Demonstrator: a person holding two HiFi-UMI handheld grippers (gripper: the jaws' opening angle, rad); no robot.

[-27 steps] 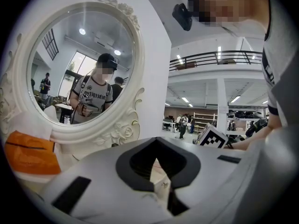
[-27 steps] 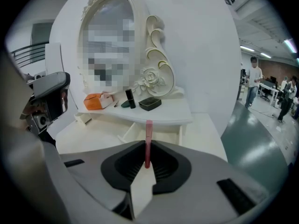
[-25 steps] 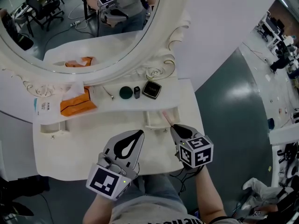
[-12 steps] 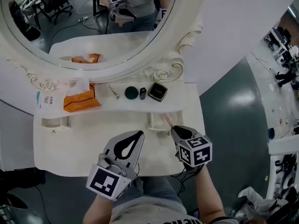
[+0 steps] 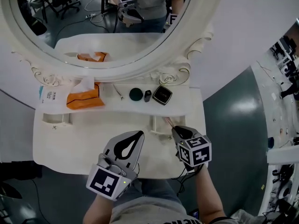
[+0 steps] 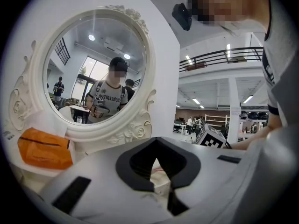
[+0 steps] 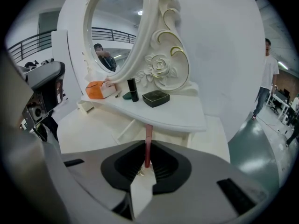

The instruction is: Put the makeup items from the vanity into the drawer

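On the vanity's shelf lie a thin tool, a round dark compact, a black lipstick and a square black compact. The right gripper view shows the lipstick and square compact too. My right gripper is shut on a slim pink stick, which points at the small right drawer under the shelf. In its own view the stick stands between the pads. My left gripper hovers over the tabletop, shut and empty.
An orange tissue pack and a printed card sit at the shelf's left. A second small drawer is below them. The big oval mirror rises behind. Grey floor lies to the right of the vanity.
The head view has swung, so the vanity sits lower and further right in the picture. Both grippers keep about the same places, and the right still grips the pink stick.
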